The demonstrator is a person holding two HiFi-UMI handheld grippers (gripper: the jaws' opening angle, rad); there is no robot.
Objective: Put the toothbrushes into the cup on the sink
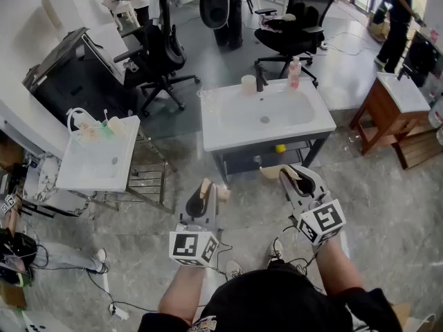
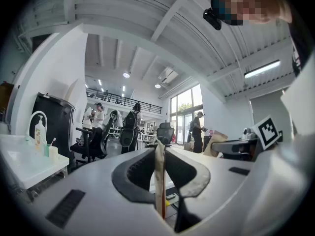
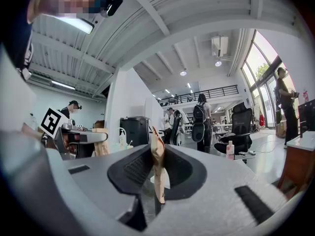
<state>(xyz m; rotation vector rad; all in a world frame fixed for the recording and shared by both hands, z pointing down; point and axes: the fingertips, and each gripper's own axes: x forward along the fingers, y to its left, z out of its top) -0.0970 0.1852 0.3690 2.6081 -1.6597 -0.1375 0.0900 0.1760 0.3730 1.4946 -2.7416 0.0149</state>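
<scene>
Head view looks steeply down on the white sink (image 1: pixel 266 113), which stands on a dark frame in the middle of the floor. Both grippers are held on the near side of the sink. The left gripper (image 1: pixel 205 187) is off the sink's front left corner and the right gripper (image 1: pixel 275 173) is just before its front edge. Each has its tan pads pressed together with nothing between them. On the sink's back edge, a pink bottle (image 1: pixel 294 73) stands right of the tap (image 1: pixel 260 81) and the cup (image 1: pixel 248 84) stands left of it. Where the toothbrushes lie I cannot tell.
</scene>
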